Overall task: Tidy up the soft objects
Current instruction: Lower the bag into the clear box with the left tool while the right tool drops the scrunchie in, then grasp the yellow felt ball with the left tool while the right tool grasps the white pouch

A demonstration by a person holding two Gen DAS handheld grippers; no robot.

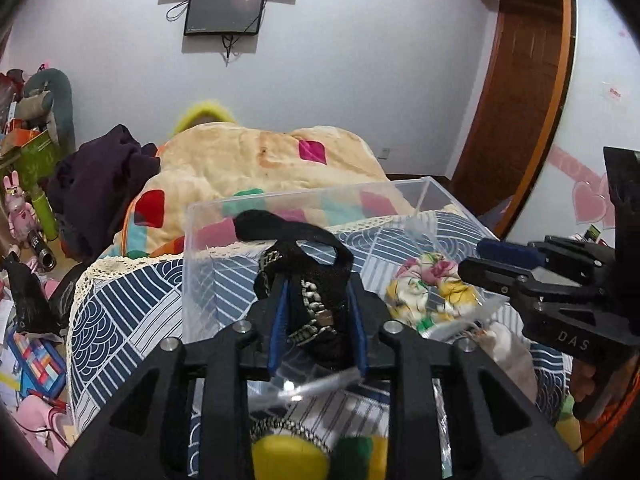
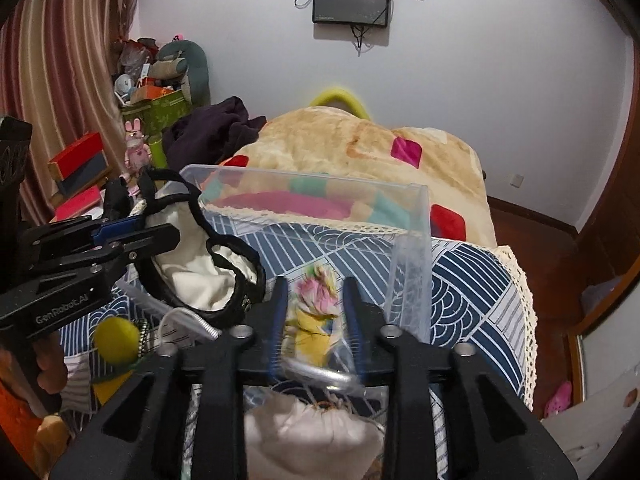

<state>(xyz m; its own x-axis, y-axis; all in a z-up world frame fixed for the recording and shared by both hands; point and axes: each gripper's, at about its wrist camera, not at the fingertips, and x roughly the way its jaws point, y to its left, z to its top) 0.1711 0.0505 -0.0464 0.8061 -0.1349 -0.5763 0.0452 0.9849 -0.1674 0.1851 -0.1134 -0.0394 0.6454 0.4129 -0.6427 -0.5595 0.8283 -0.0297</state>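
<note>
My left gripper [image 1: 318, 300] is shut on a black pouch with a strap and silver trim [image 1: 316, 280], held over the near edge of a clear plastic box [image 1: 304, 204] on the bed. The pouch shows its white lining in the right wrist view [image 2: 200, 276]. A floral scrunchie [image 1: 434, 292] lies inside the box at the right. My right gripper [image 2: 316, 312] has its fingers either side of the scrunchie [image 2: 314, 312] with a gap; it also shows in the left wrist view [image 1: 484, 260], at the box's right edge.
The box sits on a blue-and-white patterned cover [image 2: 472, 280]. A yellow felt ball [image 2: 117, 340] and a cream drawstring bag [image 2: 312, 436] lie in front of the box. A folded blanket [image 1: 260, 160] and dark clothing [image 1: 100, 176] lie behind it.
</note>
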